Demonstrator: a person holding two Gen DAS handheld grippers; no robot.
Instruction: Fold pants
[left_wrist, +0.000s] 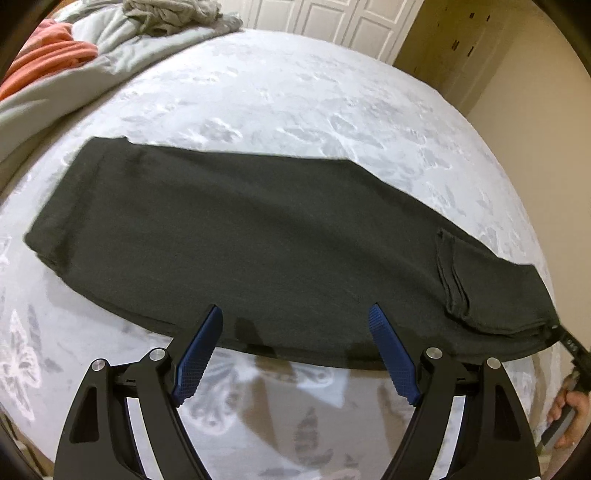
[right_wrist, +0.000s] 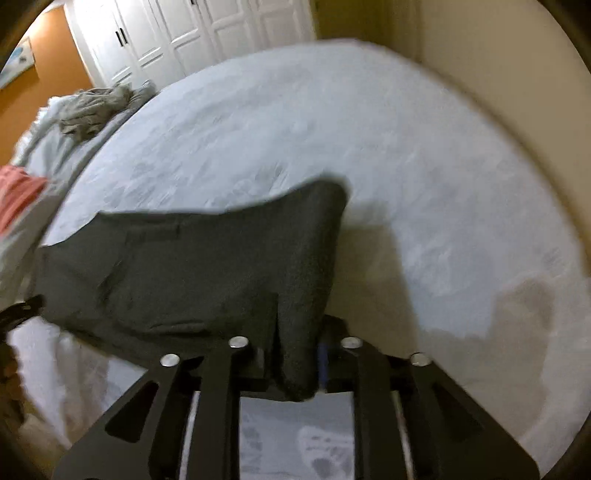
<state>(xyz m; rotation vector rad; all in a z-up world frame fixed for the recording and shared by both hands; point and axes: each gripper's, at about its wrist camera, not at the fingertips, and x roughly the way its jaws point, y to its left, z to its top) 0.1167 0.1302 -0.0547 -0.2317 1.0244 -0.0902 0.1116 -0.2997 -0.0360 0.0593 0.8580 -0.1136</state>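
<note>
The dark grey pants lie as one long strip across the white patterned bed, hem end at the left, other end at the right. My left gripper is open and empty, its blue pads just above the pants' near edge. My right gripper shows at the far right of the left wrist view, at the pants' right end. In the right wrist view it is shut on that end of the pants and holds it lifted off the bed.
A rumpled grey blanket and an orange striped cloth lie at the bed's far left. White closet doors stand behind the bed. A beige wall runs along the right side.
</note>
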